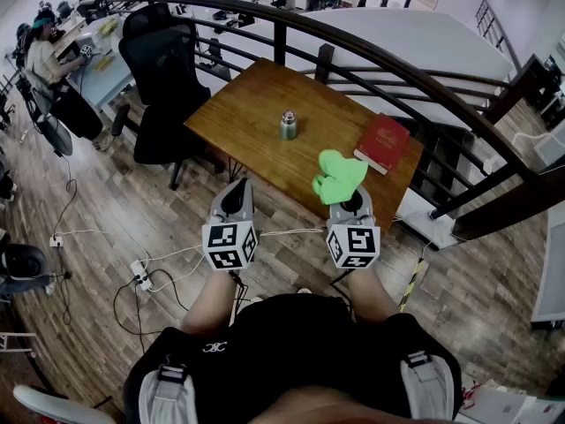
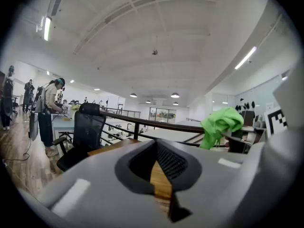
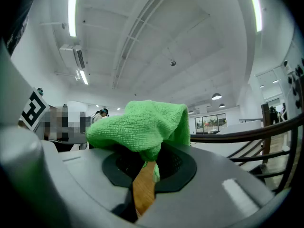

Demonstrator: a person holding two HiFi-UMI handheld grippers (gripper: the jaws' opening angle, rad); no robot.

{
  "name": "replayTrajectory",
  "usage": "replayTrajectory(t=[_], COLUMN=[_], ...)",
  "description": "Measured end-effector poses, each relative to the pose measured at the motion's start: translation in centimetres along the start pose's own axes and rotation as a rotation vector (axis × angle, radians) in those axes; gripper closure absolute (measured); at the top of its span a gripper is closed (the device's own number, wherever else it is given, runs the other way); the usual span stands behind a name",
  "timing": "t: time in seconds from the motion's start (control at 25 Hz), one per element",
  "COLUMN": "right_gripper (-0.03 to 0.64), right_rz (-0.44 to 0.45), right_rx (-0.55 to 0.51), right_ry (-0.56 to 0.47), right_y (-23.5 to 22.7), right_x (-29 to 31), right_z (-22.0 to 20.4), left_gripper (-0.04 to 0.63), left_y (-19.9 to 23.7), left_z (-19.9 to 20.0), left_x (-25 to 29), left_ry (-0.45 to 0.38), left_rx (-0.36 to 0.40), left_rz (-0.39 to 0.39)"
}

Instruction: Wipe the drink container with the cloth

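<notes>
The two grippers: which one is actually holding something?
The right gripper, at the head view's right: its jaws pinch the green cloth. The left gripper is shut on nothing.

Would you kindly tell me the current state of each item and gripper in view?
left gripper: jaws shut, empty.
right gripper: jaws shut on the green cloth.
green cloth: bunched, held in the air.
drink container: upright on the table, untouched.
red book: closed, lying flat on the table.

drink container (image 1: pixel 288 125): upright on table (image 1: pixel 256 104) | cloth (image 1: pixel 340 177): green (bunched), pinched in right tongs (image 1: pixel 351 200)
</notes>
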State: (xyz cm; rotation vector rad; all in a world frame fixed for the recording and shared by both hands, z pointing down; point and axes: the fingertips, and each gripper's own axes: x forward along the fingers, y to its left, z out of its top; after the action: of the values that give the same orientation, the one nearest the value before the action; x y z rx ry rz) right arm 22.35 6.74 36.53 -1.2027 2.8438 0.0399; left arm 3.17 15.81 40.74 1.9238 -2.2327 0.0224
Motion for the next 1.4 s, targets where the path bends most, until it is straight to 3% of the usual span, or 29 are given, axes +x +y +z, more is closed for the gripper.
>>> replayTrajectory(t=[0.28,0.92,1.4], right_gripper=[0.568,0.568,0.568], right_rz=[0.063,0.004,-0.031], right_rx=[0.019,-0.007,0.025], right_ry=[-0.006,-0.021,0.008], right_y=[3.1,10.1,10.0], right_x=[-1.4,-3.9,-0.8], right_z=[-0.2,0.6,-1.8], left_gripper=[0.543,0.543,0.543], left_y=[0.6,5.1,6.8], left_z=[-0.3,-0.4,-1.9], left_x=[-1.9,-7.5,-5.9], left_ry=[-0.001,-0.032,0.015], left_rx=[0.002,0.006,0.045], left_rz=[-0.014,-0.081,-0.112])
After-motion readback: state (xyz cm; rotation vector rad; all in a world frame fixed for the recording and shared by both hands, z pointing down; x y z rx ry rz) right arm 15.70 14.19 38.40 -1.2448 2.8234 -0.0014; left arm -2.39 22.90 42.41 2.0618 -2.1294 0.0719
